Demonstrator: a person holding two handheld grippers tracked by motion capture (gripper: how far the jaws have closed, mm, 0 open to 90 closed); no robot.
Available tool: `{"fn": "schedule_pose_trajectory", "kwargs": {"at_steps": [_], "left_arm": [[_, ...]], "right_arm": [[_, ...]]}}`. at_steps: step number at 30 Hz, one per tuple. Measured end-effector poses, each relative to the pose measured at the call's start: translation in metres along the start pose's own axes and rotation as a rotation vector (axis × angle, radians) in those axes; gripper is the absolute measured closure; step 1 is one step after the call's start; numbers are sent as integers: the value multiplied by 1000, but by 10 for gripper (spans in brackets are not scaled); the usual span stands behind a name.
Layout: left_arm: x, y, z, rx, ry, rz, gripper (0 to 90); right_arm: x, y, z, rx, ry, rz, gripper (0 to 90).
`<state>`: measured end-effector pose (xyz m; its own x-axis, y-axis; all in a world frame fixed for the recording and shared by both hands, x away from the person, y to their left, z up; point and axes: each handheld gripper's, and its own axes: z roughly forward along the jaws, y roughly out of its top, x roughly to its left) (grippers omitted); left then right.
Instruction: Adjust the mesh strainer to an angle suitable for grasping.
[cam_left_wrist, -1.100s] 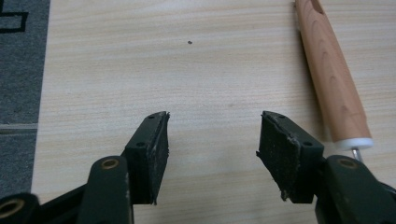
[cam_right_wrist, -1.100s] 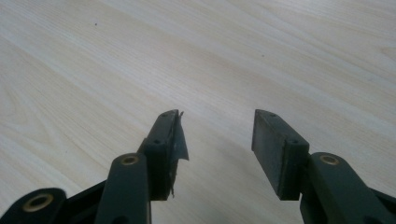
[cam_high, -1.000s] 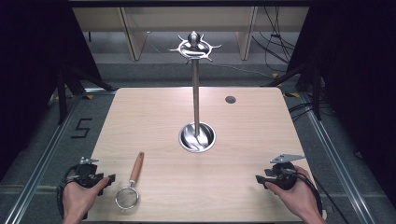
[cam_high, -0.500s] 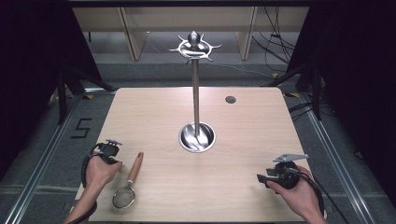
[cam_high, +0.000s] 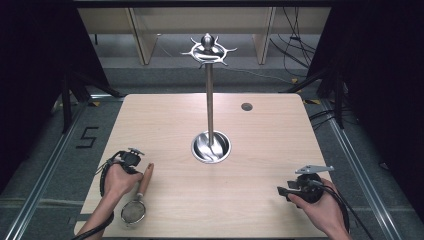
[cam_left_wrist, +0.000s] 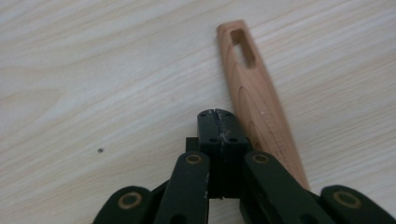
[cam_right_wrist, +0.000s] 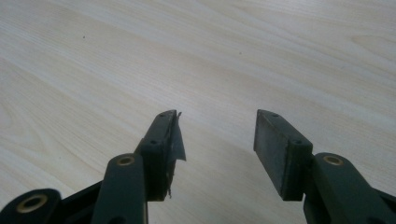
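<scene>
Left hand-held gripper (cam_high: 131, 159): lower left of the high view, gripped by a hand whose forearm enters from the bottom edge and angles up and right; jaws closed together with nothing between them, having just been closing; tips just beside the wooden handle in the left gripper view, contact not discernible.
Strainer (cam_high: 137, 197): flat on the table (cam_high: 260, 210), lower left; wooden handle (cam_left_wrist: 257, 93) slanting up and right, mesh bowl nearest the bottom edge.
Right hand-held gripper (cam_high: 282, 191): lower right, held low by a hand, jaws pointing left; jaws apart over bare table.
Metal stand (cam_high: 210, 100): upright, centre, round base.
</scene>
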<state>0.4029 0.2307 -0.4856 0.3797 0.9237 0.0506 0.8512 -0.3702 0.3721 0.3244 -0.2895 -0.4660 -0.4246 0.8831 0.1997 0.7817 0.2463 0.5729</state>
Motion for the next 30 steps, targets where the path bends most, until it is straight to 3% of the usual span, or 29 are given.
{"fn": "schedule_pose_trajectory", "kwargs": {"at_steps": [1,2,4,6,7,8,10,12,13,15,16,18,19,22,23,24,26,27,28,29,30], "left_arm": [[0,0,0,0,0,0,896],[-3,1,0,0,2,8,896],[-8,2,0,-10,-21,27,896],[-14,3,2,-2,-28,45,896],[-16,4,3,1,-24,63,896],[-19,5,4,7,-20,73,896],[-23,6,3,1,-26,77,896],[-28,7,1,-5,-39,94,895],[-31,6,1,-12,-48,109,895],[-36,6,-1,-27,-81,128,895],[-38,6,-2,-41,-108,141,894],[-40,4,-7,-47,-103,162,893],[-40,3,-10,-78,-106,151,884],[-33,-1,-22,-136,-79,123,810],[-32,-2,-25,-148,-72,116,765],[-29,-4,-28,-175,-67,103,736],[-24,-7,-32,-207,-57,75,666],[-22,-7,-35,-210,-56,59,627],[-20,-7,-36,-228,-62,28,581],[-18,-7,-39,-241,-48,-5,535],[-17,-6,-42,-260,-20,-25,483]], "right_arm": [[0,0,0,0,0,0,504],[0,-1,4,-41,13,0,502],[0,-1,4,-39,17,-3,502],[-1,-1,3,-18,17,-2,501],[-1,1,0,29,0,-10,501],[-2,1,0,24,2,-17,501],[-1,-1,5,-51,24,-11,501],[-2,-1,4,-47,14,-26,501],[1,-1,0,0,18,6,501],[-2,-2,2,-12,10,-38,501],[0,-2,1,0,18,-17,501],[0,-1,0,-5,24,-26,501],[2,-1,-2,28,15,-6,501],[0,-2,0,-42,25,-20,503],[-1,-3,-3,-22,30,-11,503],[-4,-2,-5,3,16,-36,503],[-4,-3,-4,-4,23,17,503],[-6,-4,-2,-37,41,17,502],[-7,-3,-4,-1,78,28,502],[-9,-2,-3,-17,67,10,502],[-7,-2,-5,9,63,51,502]]}}
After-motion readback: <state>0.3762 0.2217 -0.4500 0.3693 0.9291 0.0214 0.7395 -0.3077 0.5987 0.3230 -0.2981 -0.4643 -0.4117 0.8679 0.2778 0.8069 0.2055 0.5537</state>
